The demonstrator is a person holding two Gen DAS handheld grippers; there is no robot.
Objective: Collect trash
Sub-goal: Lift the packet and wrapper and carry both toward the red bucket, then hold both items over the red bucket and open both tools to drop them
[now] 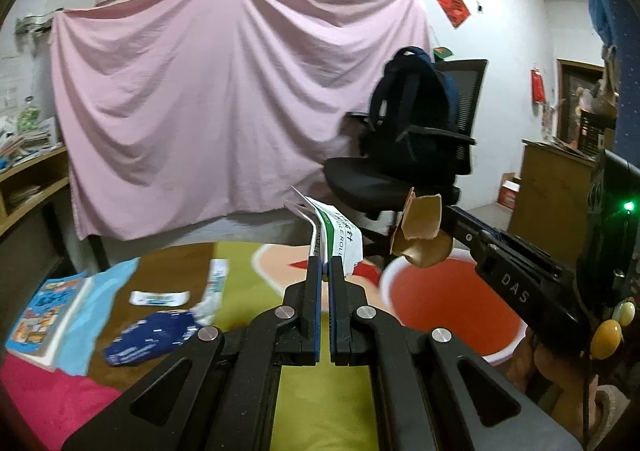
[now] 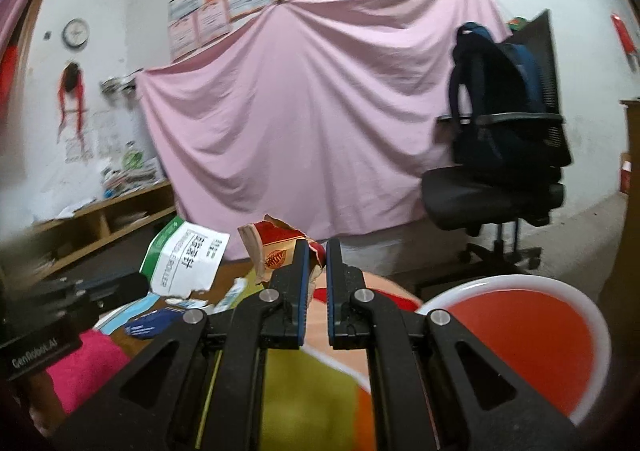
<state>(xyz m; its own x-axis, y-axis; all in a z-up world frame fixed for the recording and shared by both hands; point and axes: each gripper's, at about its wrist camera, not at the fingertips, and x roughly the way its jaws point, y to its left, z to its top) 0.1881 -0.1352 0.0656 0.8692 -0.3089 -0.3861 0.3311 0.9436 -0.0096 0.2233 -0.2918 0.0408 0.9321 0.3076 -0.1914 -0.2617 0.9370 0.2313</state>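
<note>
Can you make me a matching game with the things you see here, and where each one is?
Things:
1. white and green paper wrapper
2. torn red and brown cardboard piece
3. red basin with white rim
4. dark blue backpack

Places:
A. on the black office chair
B. pinched in the right tool
C. pinched in the left tool
D. low on the right, below the tools

Pairs: 1-C, 2-B, 3-D, 4-A
</note>
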